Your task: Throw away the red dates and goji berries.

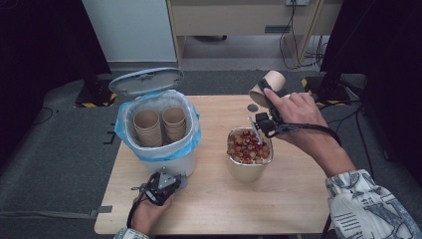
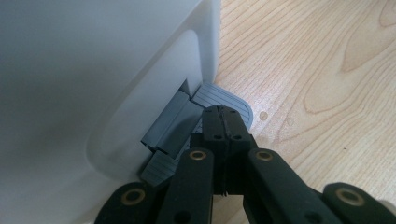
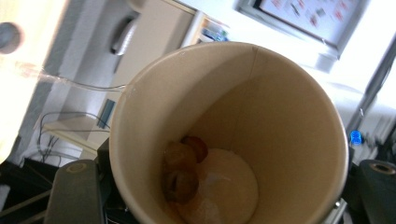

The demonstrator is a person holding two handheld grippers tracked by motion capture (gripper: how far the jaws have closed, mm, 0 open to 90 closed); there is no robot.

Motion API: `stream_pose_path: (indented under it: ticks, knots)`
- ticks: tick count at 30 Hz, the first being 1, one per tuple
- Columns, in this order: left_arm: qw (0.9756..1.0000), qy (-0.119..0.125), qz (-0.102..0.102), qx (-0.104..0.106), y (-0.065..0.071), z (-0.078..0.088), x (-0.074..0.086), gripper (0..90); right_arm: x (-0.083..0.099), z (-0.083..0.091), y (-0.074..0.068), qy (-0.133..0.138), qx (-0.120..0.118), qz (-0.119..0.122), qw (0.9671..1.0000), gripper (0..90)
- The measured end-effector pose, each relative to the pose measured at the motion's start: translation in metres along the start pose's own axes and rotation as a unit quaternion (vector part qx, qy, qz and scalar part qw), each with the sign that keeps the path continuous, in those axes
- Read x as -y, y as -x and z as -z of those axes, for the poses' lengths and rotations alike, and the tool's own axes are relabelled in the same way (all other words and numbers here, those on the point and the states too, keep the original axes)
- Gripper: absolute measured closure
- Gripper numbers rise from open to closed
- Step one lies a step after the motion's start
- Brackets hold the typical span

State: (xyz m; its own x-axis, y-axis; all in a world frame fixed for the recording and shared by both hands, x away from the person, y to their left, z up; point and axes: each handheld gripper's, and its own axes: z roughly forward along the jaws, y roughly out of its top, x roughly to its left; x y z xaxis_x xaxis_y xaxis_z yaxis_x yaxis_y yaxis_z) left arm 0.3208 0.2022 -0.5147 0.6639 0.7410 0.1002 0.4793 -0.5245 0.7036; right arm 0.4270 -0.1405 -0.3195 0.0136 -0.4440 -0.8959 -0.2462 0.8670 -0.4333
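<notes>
A white pedal bin point(image 1: 171, 162) with a blue liner stands on the left of the table, its lid point(image 1: 146, 81) raised. Two stacks of paper cups point(image 1: 148, 127) sit inside it. My left gripper point(image 1: 175, 179) is shut, its tips point(image 2: 225, 122) resting on the bin's grey pedal point(image 2: 231, 99). My right gripper point(image 1: 264, 94) is shut on a tilted paper cup point(image 1: 272, 81), held above the far right of the table. That cup point(image 3: 280, 116) sits between the jaws of the right gripper point(image 3: 224, 191) and has a few brown pieces point(image 3: 182, 168) at its bottom.
A metal container point(image 1: 248, 170) full of reddish-brown pieces point(image 1: 246, 147) stands right of the bin, with a white utensil point(image 1: 255, 129) leaning in it. A small dark disc point(image 1: 253, 107) lies on the wooden table point(image 1: 214, 199) behind the container. Cables run across the floor beyond the table.
</notes>
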Motion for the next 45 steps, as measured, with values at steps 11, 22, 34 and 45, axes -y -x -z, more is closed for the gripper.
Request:
stream_pose_path:
  ticks: [11,22,34,45]
  knots:
    - [1.0,0.001,0.001,0.0,0.0,0.0,0.0,89.9,-0.006,-0.001,-0.012,0.001,-0.006,0.041,0.9991,27.9]
    - [1.0,0.001,0.001,0.0,0.0,0.0,0.0,89.9,-0.003,0.0,-0.013,-0.001,-0.003,0.015,0.9999,27.9]
    - [1.0,0.0,0.0,0.0,0.0,0.0,0.0,89.9,-0.004,0.001,-0.011,0.001,0.0,0.016,0.9999,27.9]
    - [1.0,0.0,0.0,0.0,0.0,0.0,0.0,89.9,0.003,0.006,0.001,-0.002,0.022,-0.002,0.9998,28.0]
